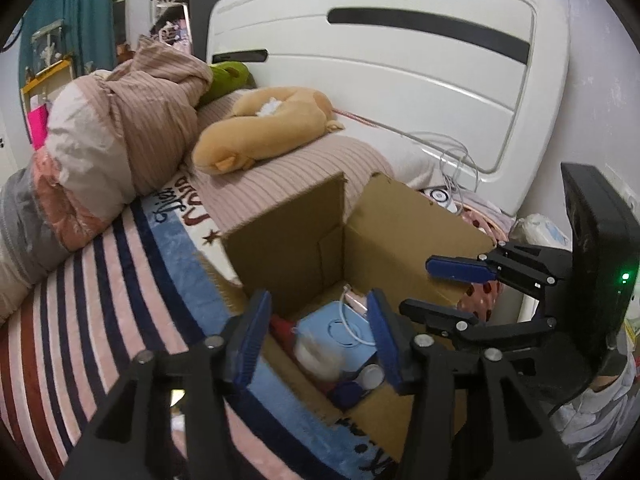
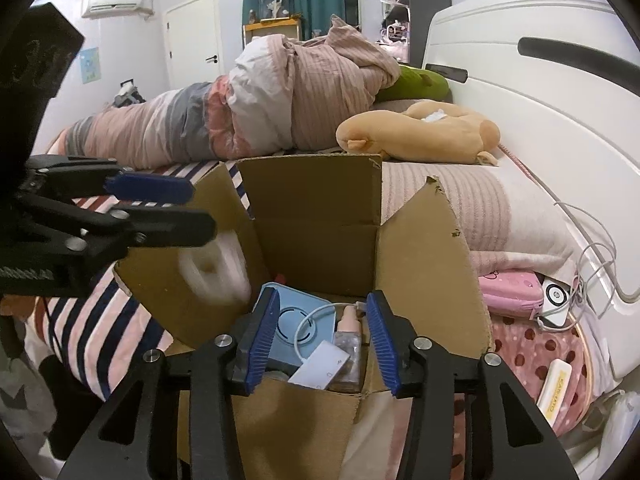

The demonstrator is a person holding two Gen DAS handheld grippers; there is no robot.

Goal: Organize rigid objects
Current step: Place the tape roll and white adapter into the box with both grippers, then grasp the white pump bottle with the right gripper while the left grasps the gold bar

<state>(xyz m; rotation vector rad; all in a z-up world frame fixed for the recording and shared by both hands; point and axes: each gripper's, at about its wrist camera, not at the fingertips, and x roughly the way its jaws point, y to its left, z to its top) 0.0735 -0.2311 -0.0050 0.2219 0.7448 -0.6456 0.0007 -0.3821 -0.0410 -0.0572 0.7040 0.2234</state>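
Both grippers hang over the open cardboard box (image 2: 320,216) on the bed. The left gripper (image 1: 318,340) is spread wide and carries nothing. The right gripper (image 2: 322,340) is just as wide and also empty.

Inside the box I count one light blue square device (image 2: 296,324), one white cable (image 2: 308,328), one pink bottle (image 2: 350,316) and one white card (image 2: 320,364). A blurred white object (image 2: 216,272) shows at the left flap.

The loose cable could snag a finger. Farther right, one pink case (image 2: 510,290) and one cream bar (image 2: 558,388) lie outside. One tan plush (image 2: 416,132) rests beyond.
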